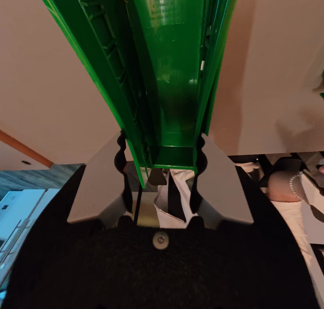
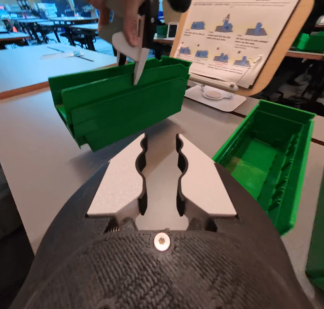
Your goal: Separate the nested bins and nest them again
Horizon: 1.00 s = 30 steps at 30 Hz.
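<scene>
A stack of nested green bins [image 2: 122,107] hangs tilted above the grey table [image 2: 35,134]. My left gripper [image 2: 128,72] comes down from above and is shut across the stack's walls. In the left wrist view the stack [image 1: 171,72] runs away from me between the fingers of the left gripper [image 1: 161,135]. Another green bin [image 2: 263,160] lies open side up on the table at the right. My right gripper [image 2: 161,135] is open and empty. It hovers low over the table, just in front of and below the held stack.
An instruction board [image 2: 236,37] on a white stand [image 2: 215,97] stands behind the bins. A person's hand [image 2: 122,11] holds the left gripper. A wrist with a bead bracelet [image 1: 294,183] shows at the right. More tables and green bins [image 2: 308,42] stand far back.
</scene>
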Tool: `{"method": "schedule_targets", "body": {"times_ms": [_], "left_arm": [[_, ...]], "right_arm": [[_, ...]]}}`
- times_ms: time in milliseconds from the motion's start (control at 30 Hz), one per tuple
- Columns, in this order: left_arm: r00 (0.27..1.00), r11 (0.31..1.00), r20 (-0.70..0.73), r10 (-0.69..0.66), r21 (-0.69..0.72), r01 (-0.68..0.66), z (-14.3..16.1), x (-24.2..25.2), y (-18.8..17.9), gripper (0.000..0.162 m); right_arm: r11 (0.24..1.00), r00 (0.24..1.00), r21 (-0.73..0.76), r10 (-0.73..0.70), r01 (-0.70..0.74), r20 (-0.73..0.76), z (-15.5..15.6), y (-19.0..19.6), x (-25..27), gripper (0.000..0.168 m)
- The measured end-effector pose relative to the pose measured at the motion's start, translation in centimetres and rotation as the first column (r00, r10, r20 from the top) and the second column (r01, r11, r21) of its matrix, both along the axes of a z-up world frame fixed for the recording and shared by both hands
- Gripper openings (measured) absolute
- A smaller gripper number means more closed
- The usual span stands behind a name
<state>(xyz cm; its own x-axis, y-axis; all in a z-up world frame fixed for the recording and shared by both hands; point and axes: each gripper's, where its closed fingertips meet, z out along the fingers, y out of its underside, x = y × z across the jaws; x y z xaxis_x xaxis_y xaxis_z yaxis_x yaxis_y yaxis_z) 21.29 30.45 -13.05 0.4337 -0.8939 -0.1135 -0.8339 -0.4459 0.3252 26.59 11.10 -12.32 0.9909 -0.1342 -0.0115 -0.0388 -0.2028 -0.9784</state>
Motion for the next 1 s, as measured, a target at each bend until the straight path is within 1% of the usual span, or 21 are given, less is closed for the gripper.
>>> {"method": "schedule_targets", "body": {"times_ms": [33,133,200,267,300,367,400,500,533,633,667,767,900,1000], "left_arm": [[1.0,1.0,-0.013,-0.01,0.008,0.01,0.3,-0.1,0.2,0.08],[0.999,1.0,0.031,0.013,-0.027,-0.012,1.2,0.3,0.1,0.079],[0.999,1.0,0.03,0.013,0.012,-0.013,1.9,0.4,0.9,0.078],[1.0,0.998,0.0,-0.002,0.06,0.002,2.5,0.0,1.6,0.078],[1.0,0.999,0.008,0.004,0.047,-0.004,2.6,0.0,1.5,0.078],[0.998,0.999,0.059,0.034,-0.021,-0.033,2.4,0.4,0.8,0.077],[0.997,0.999,0.069,0.043,-0.031,-0.041,2.4,0.5,0.7,0.077],[1.0,0.998,0.02,0.023,0.051,-0.024,2.1,0.0,1.8,0.077],[1.0,0.999,0.011,0.023,0.048,-0.023,1.9,-0.2,1.7,0.077],[0.997,0.998,0.054,0.054,-0.033,-0.053,1.0,0.1,0.7,0.076],[0.998,0.999,0.047,0.051,-0.021,-0.05,0.7,0.1,0.8,0.076],[0.999,0.999,-0.032,0.007,0.051,-0.006,0.5,-0.8,1.7,0.077],[0.998,0.998,0.024,0.051,-0.024,-0.05,-0.3,-0.2,0.7,0.077],[0.999,0.999,0.003,0.038,-0.002,-0.038,-0.8,-0.3,0.9,0.078]], "right_arm": [[1.0,1.0,-0.018,0.006,-0.006,0.019,-0.3,0.3,-0.2,0.028],[0.999,0.999,-0.051,0.019,-0.017,0.037,-1.1,0.8,-0.7,0.027],[0.998,0.999,-0.053,0.026,-0.024,0.032,-1.3,0.9,-0.9,0.027],[0.998,0.999,-0.059,0.032,-0.031,0.024,-1.5,0.9,-0.9,0.027],[0.997,0.999,-0.063,0.034,-0.033,0.019,-1.6,0.9,-0.8,0.027],[0.997,0.999,-0.067,0.034,-0.033,0.01,-1.7,0.9,-0.7,0.027],[0.997,0.999,-0.067,0.034,-0.033,0.007,-1.8,0.8,-0.6,0.027],[0.996,0.999,-0.076,0.037,-0.036,0.004,-2.0,0.8,-0.6,0.027],[0.996,0.999,-0.083,0.038,-0.037,0.005,-2.1,0.8,-0.6,0.028],[0.995,0.999,-0.091,0.032,-0.03,0.013,-2.3,0.7,-0.4,0.028],[0.995,0.999,-0.093,0.031,-0.03,0.013,-2.4,0.8,-0.4,0.028],[0.995,0.999,-0.097,0.033,-0.031,0.015,-2.5,0.8,-0.4,0.028],[0.995,0.999,-0.1,0.033,-0.031,0.016,-2.7,0.9,-0.4,0.025],[0.995,0.999,-0.095,0.038,-0.037,0.017,-2.8,1.2,-0.5,0.02]]}}
